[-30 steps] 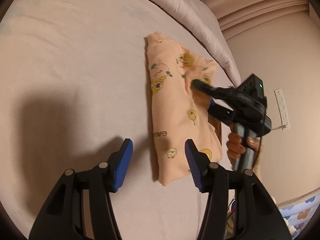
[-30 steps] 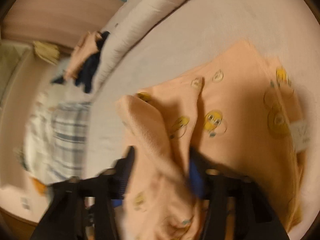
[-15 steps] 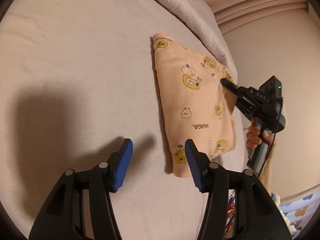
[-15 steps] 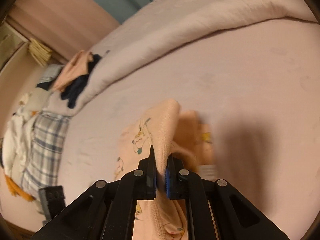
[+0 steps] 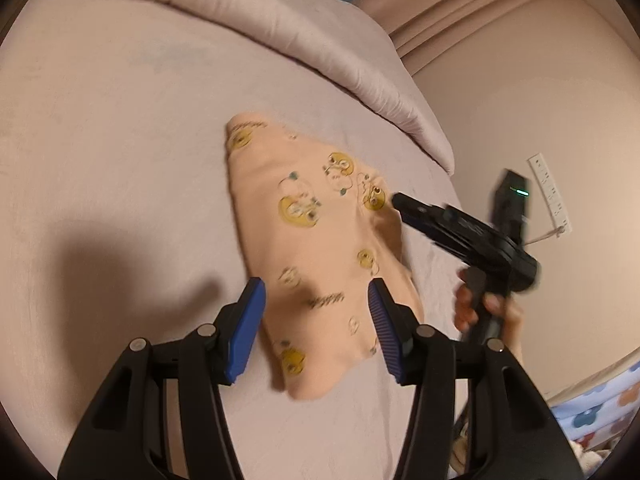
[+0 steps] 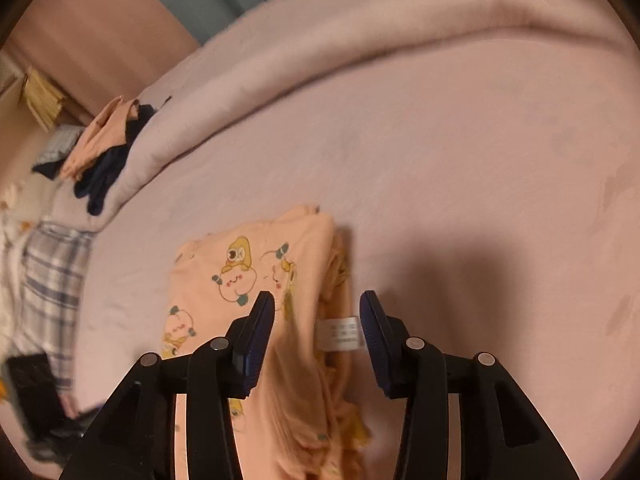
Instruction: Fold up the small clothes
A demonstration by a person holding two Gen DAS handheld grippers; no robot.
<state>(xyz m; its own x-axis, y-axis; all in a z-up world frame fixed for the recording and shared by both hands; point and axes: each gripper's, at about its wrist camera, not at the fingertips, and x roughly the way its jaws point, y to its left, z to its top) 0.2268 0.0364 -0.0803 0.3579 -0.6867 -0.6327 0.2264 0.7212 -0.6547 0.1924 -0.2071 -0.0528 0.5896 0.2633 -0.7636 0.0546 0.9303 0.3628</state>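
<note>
- Presently listed, item one: peach garment (image 5: 316, 252), small, printed with yellow cartoon figures; lies folded into a narrow stack on the bed (image 5: 120, 140), toward the bed's right edge as the left wrist view shows it, well short of the rolled duvet (image 5: 304, 36) along the far edge.
- Condition: layers uneven; in the right wrist view a loose flap and a white care label (image 6: 340, 334) show at the near end of the garment (image 6: 256, 280), with ruffled edges along one side.
- Left hand-held gripper (image 5: 316, 320): jaws spread wide, blue pads either side of the garment's near end, holding nothing; whether the pads touch the cloth cannot be told.
- Right hand-held gripper (image 6: 316, 328): jaws wide apart, empty, above the labelled end. In the left wrist view its tip (image 5: 404, 202) sits just beside the garment's right edge.
- Handling estimate: light, soft knit; limp, no stiffness to hold a crease; likely to slump or slide open if lifted by one layer only.
- Recommended hold: pinch through all layers at a corner or at the folded edge, one gripper per corner, keeping the label end tucked inside.
- Other stock: pile of clothes (image 6: 100, 148) beyond the duvet; plaid fabric (image 6: 52, 280) at the left.
</note>
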